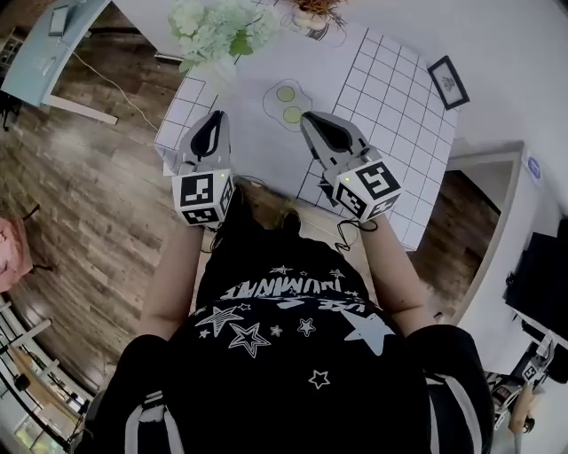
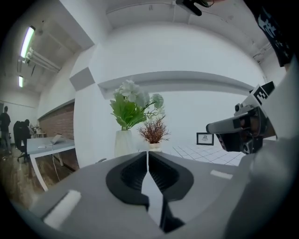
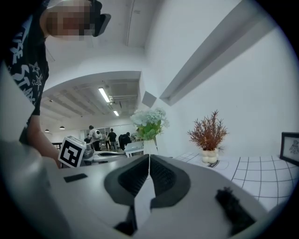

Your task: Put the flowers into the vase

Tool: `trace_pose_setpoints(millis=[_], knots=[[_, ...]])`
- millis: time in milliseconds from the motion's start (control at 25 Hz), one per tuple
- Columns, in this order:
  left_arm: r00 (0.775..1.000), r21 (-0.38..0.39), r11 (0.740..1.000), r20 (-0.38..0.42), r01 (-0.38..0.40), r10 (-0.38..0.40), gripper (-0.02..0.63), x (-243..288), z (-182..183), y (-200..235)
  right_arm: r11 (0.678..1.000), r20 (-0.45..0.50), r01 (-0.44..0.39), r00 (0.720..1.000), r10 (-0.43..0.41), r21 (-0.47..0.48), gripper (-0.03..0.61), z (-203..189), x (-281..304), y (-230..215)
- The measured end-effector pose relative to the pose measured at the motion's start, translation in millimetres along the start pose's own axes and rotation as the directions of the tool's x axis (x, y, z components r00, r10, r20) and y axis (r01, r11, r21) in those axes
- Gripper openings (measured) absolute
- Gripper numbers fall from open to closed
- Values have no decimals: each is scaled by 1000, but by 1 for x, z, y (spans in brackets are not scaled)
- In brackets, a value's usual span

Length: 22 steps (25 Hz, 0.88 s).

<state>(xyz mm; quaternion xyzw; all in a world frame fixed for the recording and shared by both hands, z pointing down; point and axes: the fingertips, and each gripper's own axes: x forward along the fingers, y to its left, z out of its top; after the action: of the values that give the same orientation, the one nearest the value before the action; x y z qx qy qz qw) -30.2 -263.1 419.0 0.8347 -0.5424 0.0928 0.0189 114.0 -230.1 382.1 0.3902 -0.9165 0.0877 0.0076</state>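
Grid table (image 1: 390, 97): flowers (image 1: 217, 27) look seated in vase (image 2: 124, 142), far-left corner. L tool (image 1: 216, 113) & R tool (image 1: 305, 115) both closed, empty. If regrabbing, open first, pinch stems low.

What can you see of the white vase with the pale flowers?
The white vase is tall, smooth and matte-looking. It stands upright near the far edge of the white gridded table, left of a smaller pot of reddish twigs. It holds a bunch of pale flowers with broad green leaves. Nothing but the table appears to touch it.
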Motion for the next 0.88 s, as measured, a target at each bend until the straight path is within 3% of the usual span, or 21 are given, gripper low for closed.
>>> trace_pose_setpoints(millis=[240, 480, 880], knots=[[1000, -18, 1000, -5, 9, -9, 9, -19, 4, -30, 998, 54, 1, 999, -5, 69, 12, 3, -25, -20], [999, -29, 998, -4, 52, -53, 8, -22, 6, -46, 998, 61, -11, 998, 7, 66, 12, -1, -35, -12], [995, -54, 994, 14, 97, -96, 8, -72, 3, -37, 999, 17, 11, 1000, -11, 39, 12, -10, -35, 40]])
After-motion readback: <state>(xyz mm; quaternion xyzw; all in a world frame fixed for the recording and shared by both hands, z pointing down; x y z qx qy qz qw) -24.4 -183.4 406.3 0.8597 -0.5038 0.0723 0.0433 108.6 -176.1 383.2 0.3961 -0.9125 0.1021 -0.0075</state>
